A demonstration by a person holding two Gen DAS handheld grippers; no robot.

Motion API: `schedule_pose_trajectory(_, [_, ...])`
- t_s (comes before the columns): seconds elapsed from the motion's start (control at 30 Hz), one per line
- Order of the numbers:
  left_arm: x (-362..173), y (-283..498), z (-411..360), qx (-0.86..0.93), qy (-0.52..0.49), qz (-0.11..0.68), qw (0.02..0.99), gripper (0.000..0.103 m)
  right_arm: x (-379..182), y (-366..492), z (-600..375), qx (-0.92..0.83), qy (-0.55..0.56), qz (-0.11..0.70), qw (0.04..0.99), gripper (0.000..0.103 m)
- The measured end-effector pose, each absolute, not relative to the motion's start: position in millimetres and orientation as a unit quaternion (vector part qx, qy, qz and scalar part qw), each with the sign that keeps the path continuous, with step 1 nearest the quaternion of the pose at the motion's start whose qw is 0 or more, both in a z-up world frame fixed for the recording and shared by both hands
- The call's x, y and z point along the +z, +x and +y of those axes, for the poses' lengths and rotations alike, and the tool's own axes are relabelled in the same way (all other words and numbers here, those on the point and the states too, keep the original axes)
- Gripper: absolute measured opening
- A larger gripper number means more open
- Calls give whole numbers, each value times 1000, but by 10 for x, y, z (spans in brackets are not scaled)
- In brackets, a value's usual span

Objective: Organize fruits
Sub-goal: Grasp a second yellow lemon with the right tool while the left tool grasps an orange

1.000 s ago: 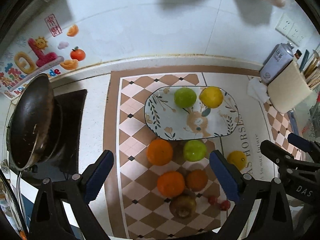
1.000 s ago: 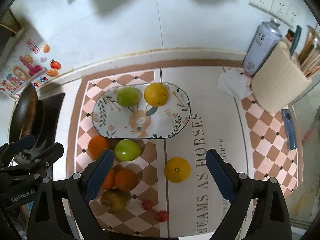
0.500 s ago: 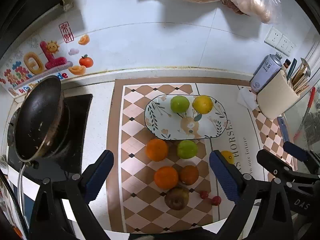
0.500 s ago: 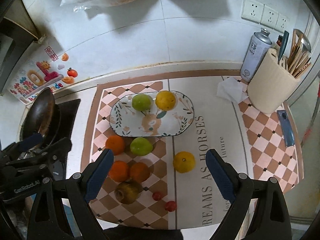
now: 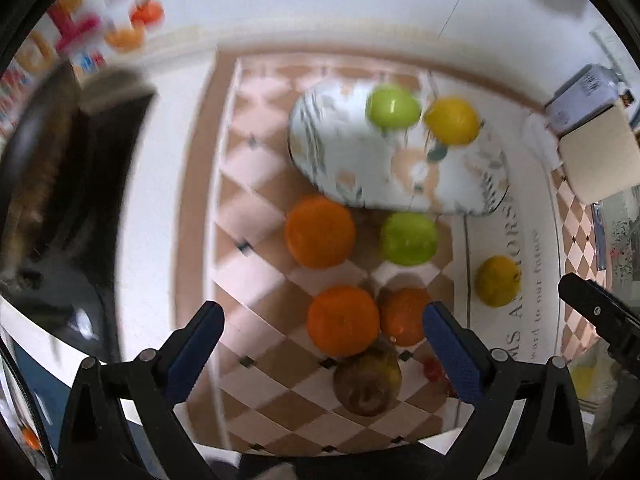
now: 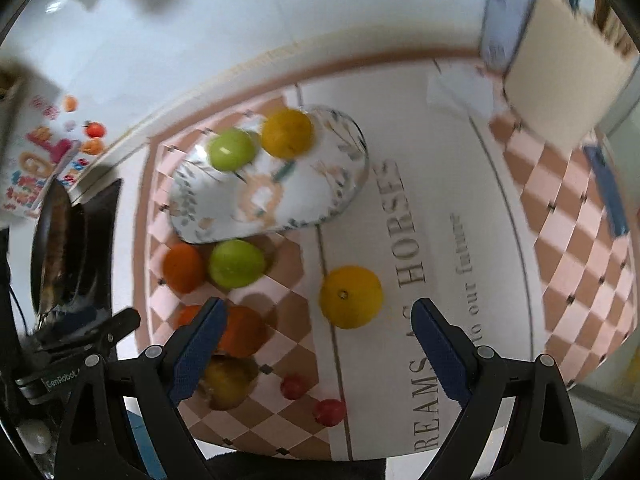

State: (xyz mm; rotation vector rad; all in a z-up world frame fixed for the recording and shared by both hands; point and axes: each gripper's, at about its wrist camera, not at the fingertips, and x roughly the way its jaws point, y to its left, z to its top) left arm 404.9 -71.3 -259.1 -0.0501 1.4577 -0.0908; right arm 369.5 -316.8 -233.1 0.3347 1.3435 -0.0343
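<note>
An oval patterned plate [image 5: 340,168] [image 6: 208,208] holds a green apple [image 5: 393,106] [image 6: 232,149] and a yellow lemon [image 5: 452,120] [image 6: 286,133]. On the mat in front lie oranges [image 5: 320,231] [image 5: 343,321] [image 5: 402,316], a green apple [image 5: 408,238] [image 6: 237,263], a brownish pear [image 5: 367,384] [image 6: 226,382], small red tomatoes [image 6: 294,386] and a yellow lemon [image 5: 498,281] [image 6: 351,297]. My left gripper [image 5: 323,342] is open above the oranges. My right gripper [image 6: 318,338] is open just before the lemon. Both are empty.
A black pan [image 5: 36,168] sits on a stove at the left. A cream utensil holder [image 6: 560,68] and a spray can [image 5: 584,88] stand at the back right. A checkered mat [image 6: 576,216] covers the counter. The wall is close behind the plate.
Both grippers have dropped closer to the fruit on the mat; the views are blurred from motion. No fruit has moved.
</note>
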Motion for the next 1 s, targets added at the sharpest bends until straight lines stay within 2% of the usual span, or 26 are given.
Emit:
schedule_pose_trajectory(0.17, [-3146, 4127, -729, -44, -70, 722, 687, 99, -2816, 3728, -3341, -20, 187, 646, 740, 95])
schedule_pose_trajectory(0.23, [-3292, 4137, -748, -45, -74, 735, 673, 90, -2961, 3726, -3377, -19, 200, 653, 731, 92])
schedule_pose_trajectory(0.3, [-3406, 4122, -776, -49, -74, 744, 663, 69, -3058, 3727, -3393, -16, 212, 655, 725, 86])
schedule_pose_trajectory(0.43, [-3451, 4056, -829, -60, -74, 738, 668, 63, -3243, 3759, -3412, -11, 233, 660, 714, 83])
schedule_pose_trajectory(0.5, [-3442, 4025, -855, -64, -65, 733, 674, 63, -3327, 3783, -3412, -11, 238, 657, 715, 80])
schedule_pose_trajectory(0.57, [-3426, 3988, -866, -63, -53, 731, 677, 63, -3443, 3812, -3408, -8, 245, 656, 714, 66])
schedule_pose_trajectory(0.6, [-3418, 3972, -861, -58, -44, 732, 678, 62, -3506, 3826, -3404, -6, 248, 659, 710, 61])
schedule_pose_trajectory(1.0, [-3551, 3867, -762, -44, -45, 742, 668, 65, -3543, 3745, -3203, 17, 202, 666, 718, 62])
